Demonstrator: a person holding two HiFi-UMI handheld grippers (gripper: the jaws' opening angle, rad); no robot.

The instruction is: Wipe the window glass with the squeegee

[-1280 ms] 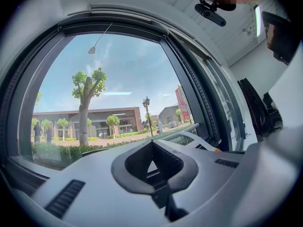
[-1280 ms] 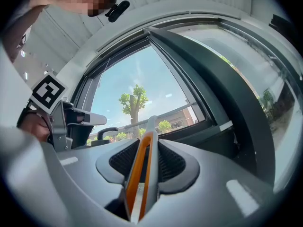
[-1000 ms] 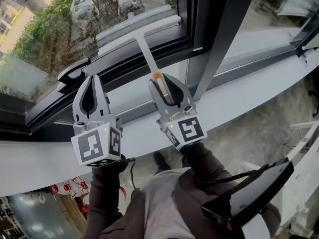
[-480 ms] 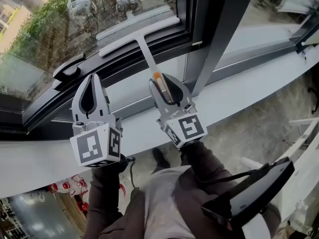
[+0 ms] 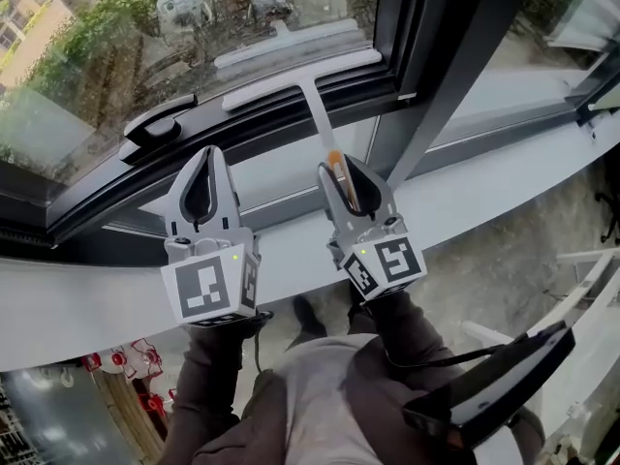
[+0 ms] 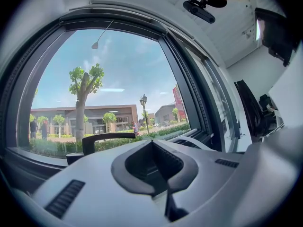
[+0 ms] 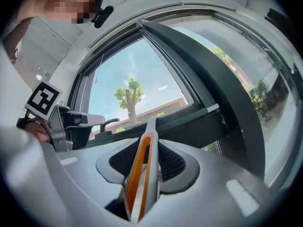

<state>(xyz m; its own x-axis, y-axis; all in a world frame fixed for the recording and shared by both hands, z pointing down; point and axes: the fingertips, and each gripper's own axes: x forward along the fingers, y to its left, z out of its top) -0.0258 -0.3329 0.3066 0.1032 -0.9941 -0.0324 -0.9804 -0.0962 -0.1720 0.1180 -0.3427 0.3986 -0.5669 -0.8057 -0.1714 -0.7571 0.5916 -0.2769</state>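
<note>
Head view, left to right.

- Glass (image 5: 87,66): the upper left is filled by it. Shrubs are seen through it, and both grippers are reflected near the top edge. In the left gripper view a tree (image 6: 83,86), a low building (image 6: 94,115) and blue sky are seen outside.
- Window handle (image 5: 160,119): black, mounted on the dark frame (image 5: 107,197) below the glass and turned sideways.
- Sill (image 5: 77,308): pale grey and smooth, running across the view below the frame.
- Left gripper (image 5: 207,155): held above the sill and pointed at the frame. Its jaws are pressed together and nothing is held between them, as is also seen in its own view (image 6: 151,144).
- Squeegee (image 5: 300,77): the white blade is laid along the bottom edge of the glass, just above the frame and right of the window handle. The shaft runs down from it to the right gripper.
- Right gripper (image 5: 343,168): its jaws are clamped on the squeegee's orange-striped handle (image 7: 141,174), which stands upright between them.
- Mullion (image 5: 450,56): dark and slanted, separating this pane from the next one on the right.
- Floor (image 5: 504,250): speckled grey, seen beyond the sill at right.
</note>
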